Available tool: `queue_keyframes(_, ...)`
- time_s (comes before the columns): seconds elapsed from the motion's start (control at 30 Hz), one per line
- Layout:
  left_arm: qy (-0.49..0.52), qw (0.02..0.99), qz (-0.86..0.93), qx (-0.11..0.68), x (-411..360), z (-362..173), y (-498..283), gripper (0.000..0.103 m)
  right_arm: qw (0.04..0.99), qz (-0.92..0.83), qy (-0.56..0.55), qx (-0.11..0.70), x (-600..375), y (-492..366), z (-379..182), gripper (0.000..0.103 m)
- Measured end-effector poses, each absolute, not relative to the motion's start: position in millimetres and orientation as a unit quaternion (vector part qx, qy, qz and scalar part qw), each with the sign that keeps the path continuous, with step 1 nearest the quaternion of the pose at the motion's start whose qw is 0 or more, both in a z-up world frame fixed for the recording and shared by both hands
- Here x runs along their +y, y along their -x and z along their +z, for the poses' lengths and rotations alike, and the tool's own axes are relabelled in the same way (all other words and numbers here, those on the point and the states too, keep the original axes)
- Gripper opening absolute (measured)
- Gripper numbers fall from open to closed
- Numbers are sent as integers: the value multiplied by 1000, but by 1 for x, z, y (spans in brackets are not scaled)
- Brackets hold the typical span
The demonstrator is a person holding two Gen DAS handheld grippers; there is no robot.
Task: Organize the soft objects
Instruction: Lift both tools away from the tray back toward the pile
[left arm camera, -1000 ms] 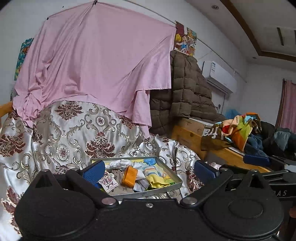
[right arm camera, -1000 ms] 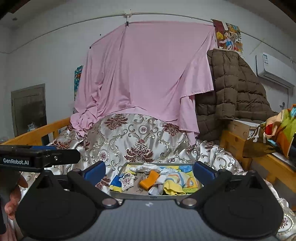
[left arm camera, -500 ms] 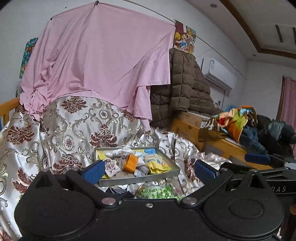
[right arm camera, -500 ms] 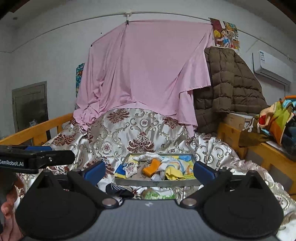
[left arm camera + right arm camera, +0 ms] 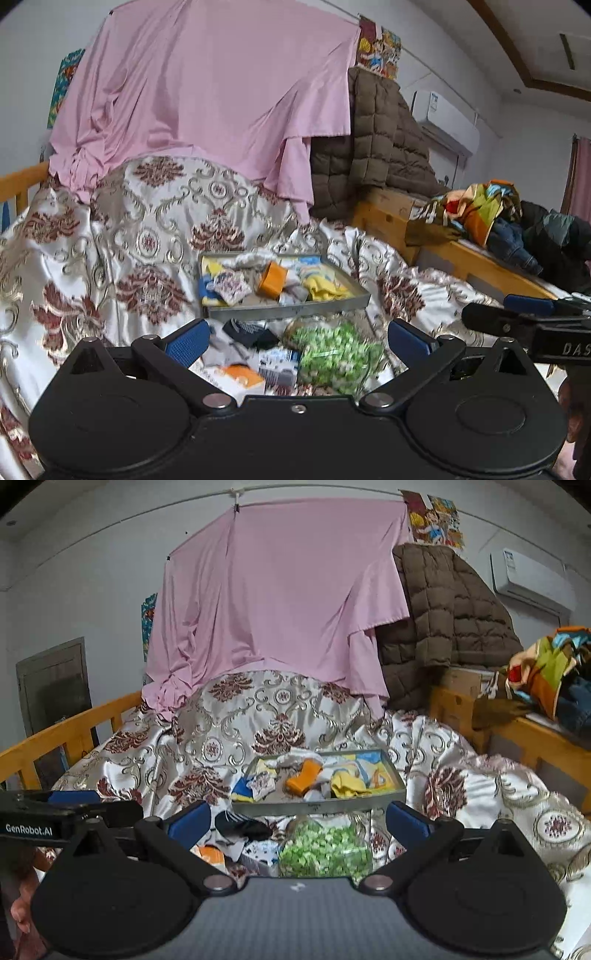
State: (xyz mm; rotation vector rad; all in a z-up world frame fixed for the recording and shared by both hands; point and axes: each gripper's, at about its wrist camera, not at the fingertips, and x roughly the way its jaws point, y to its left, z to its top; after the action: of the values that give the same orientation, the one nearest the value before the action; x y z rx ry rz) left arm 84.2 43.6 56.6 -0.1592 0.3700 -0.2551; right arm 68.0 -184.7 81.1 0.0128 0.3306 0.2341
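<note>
small soft socks and cloths [image 5: 317, 777] fill the grey metal tray [image 5: 317, 806] at the far centre; more lie near it. both claws, left gripper [image 5: 297, 338] and right gripper [image 5: 297, 818], hang released, empty. approach step, likely: next, lower onto the dark sock [image 5: 242, 827].

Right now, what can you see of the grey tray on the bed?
The tray is shallow, rectangular, grey and metal-looking, with low upright walls. It rests on the patterned bedspread, slightly tilted, its front wall facing both cameras. It is heaped with small soft items, among them an orange piece and a yellow one; blue and white cloth hangs over its left corner. Neither gripper touches it.
</note>
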Motion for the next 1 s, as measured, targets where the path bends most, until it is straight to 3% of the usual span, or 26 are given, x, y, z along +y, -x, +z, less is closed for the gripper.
queue_keyframes(1.0,97,950,-103,278,52,-15,-123,102,958,93,-32,269,-193,-115,-11,103)
